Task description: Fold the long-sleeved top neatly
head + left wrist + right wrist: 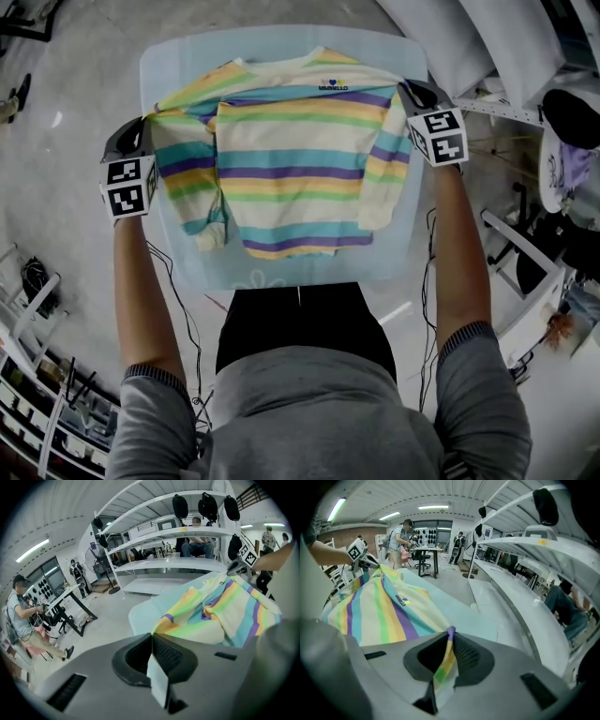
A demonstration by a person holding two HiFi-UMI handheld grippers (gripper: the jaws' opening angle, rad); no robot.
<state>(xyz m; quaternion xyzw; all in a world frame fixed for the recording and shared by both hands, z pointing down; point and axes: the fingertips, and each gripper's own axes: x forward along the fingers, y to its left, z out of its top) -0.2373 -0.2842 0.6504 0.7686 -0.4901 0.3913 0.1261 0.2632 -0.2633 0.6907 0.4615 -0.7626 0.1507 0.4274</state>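
A long-sleeved top with pastel stripes lies front up on a pale blue table, neck at the far edge. Both sleeves are folded in over the body. At the top's left shoulder edge my left gripper is shut on a cream fold of cloth, which shows between its pads in the left gripper view. My right gripper is shut on the right shoulder edge. A striped fold is pinched in its jaws in the right gripper view. The cloth is lifted slightly at both grips.
White shelving stands close to the table's right side, with black bags hanging on it. A chair with clothes sits at the far right. Cables run over the floor by my legs. People stand and sit at benches in the background.
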